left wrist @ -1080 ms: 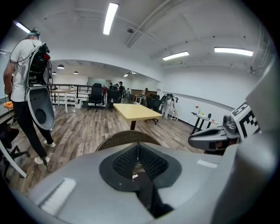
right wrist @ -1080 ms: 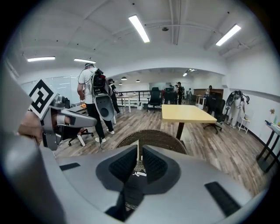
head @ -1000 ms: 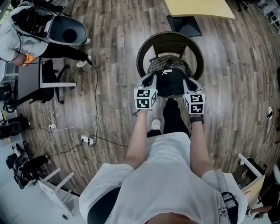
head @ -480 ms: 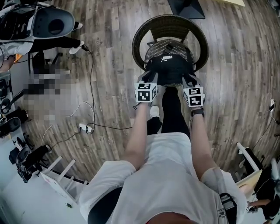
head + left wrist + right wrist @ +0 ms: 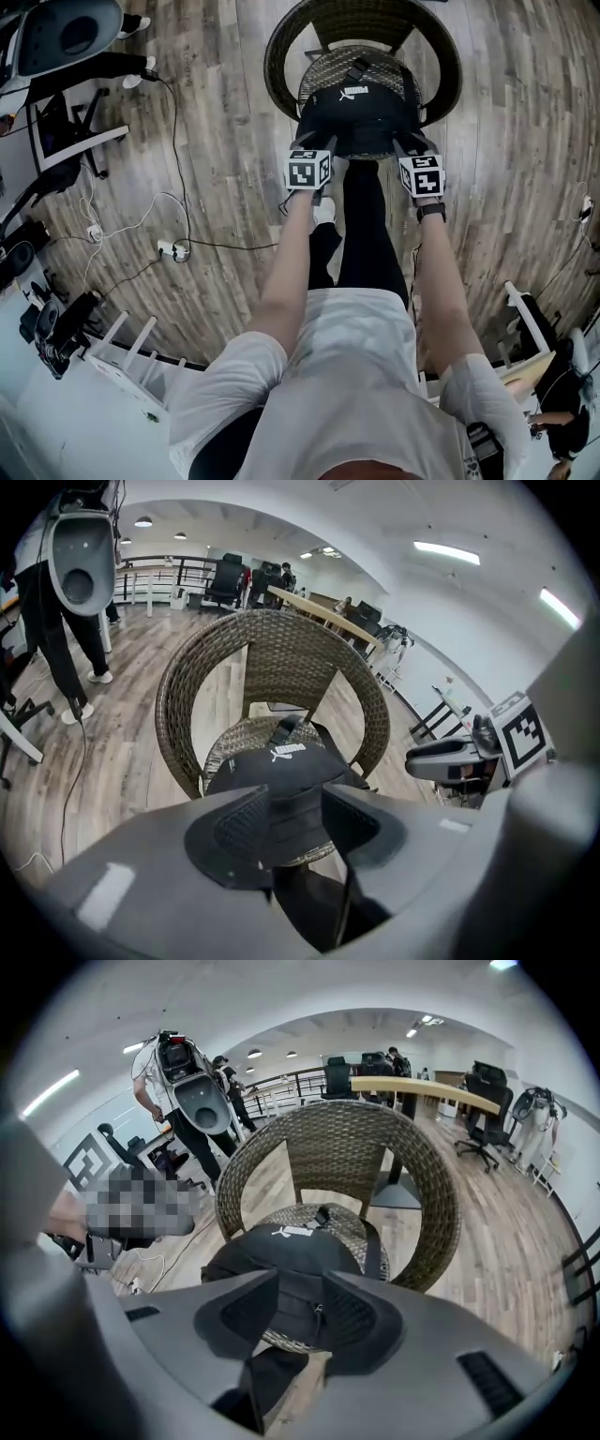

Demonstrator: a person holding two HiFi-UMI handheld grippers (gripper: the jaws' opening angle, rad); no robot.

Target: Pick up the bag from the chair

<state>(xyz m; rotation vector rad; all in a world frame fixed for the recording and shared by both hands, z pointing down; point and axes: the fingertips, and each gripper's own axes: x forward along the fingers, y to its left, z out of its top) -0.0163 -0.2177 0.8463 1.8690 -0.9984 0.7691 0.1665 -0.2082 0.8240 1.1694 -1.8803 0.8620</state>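
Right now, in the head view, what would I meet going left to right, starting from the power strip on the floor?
power strip → left gripper → black bag → right gripper

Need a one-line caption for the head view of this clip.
Seen from above, left tongs and right tongs clamp the front of a black backpack resting on a round wicker chair.
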